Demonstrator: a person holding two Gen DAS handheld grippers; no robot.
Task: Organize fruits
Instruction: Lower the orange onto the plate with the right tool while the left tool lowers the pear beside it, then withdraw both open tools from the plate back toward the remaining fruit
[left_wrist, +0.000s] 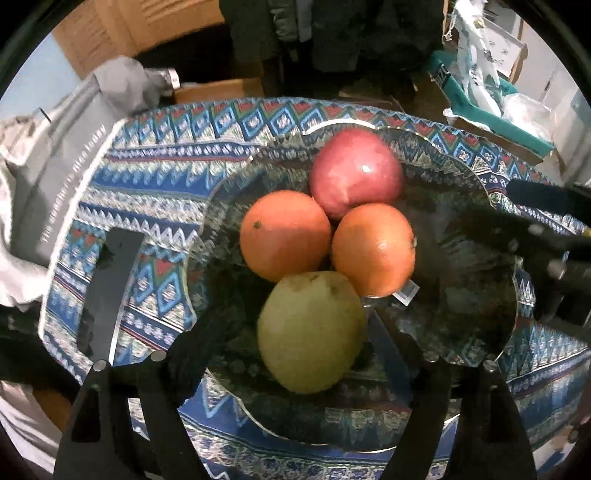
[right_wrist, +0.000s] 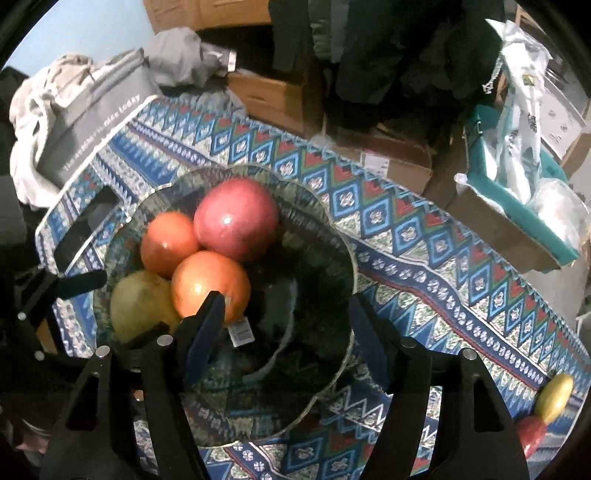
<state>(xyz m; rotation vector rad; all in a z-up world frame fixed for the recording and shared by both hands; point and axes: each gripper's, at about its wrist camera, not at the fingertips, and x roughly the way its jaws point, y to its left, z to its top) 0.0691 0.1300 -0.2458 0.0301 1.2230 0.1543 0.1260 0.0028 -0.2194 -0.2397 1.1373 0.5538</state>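
1. A clear glass bowl with a scalloped rim sits on a bench covered by a blue, red and white patterned cloth; it fills the middle of both views.
2. Inside the bowl, four fruits lie bunched together and touching: a red apple at the top of the cluster, two oranges side by side below it, and a yellow-green pear lowest in the left wrist view.
3. A small white label pokes out from under the right-hand orange.
4. The left gripper has its fingers spread wide on either side of the pear, neither pad clearly touching it.
5. The right gripper also has its fingers wide apart, over the bare right half of the bowl, holding nothing; its left finger overlaps the nearer orange in the picture.
6. At the lower right of the right wrist view, a yellow-green fruit and a red fruit lie on the cloth, well apart from the bowl; their kinds cannot be told.
7. A grey bag with white lettering rests at the upper left, cardboard boxes behind.
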